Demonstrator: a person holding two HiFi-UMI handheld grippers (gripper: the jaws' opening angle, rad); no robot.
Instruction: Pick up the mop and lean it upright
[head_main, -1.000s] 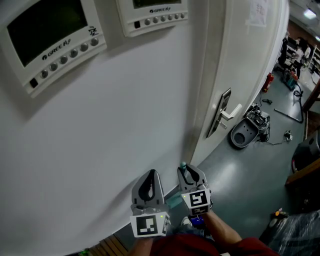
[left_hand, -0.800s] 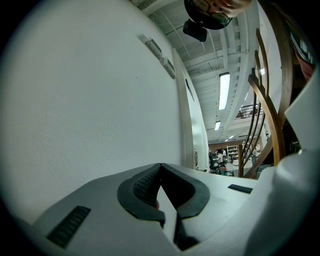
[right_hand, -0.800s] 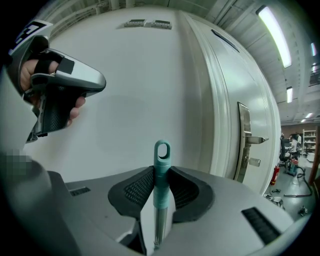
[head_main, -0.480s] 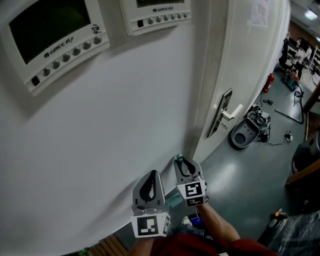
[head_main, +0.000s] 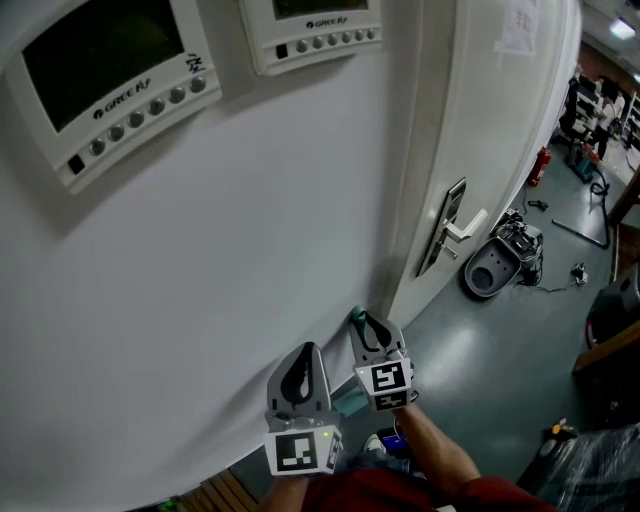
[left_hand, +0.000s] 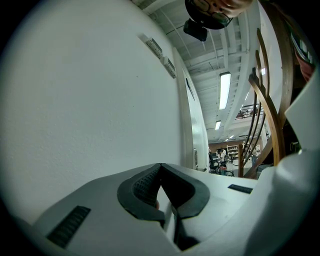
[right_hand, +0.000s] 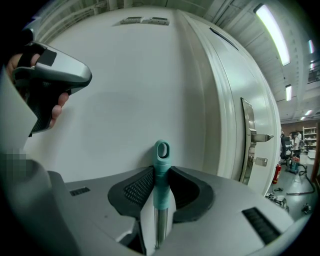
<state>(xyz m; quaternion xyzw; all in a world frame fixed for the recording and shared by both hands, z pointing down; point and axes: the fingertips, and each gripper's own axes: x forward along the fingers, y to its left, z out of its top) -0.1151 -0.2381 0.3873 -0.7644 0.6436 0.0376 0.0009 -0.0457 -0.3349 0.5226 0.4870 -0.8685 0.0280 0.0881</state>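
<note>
The right gripper (right_hand: 161, 174) has its jaws clamped on the mop handle (right_hand: 160, 167), gripping the teal sleeve just under the looped end, with the metal shaft running down out of sight; the mop's head shows in no view. In the head view that teal tip (head_main: 356, 314) stands upright close against the white wall (head_main: 250, 260), near the door (head_main: 500, 150), though whether it touches the wall cannot be told. The left gripper (head_main: 305, 352) hangs just beside the right one, its jaws clenched tip to tip on themselves.
</note>
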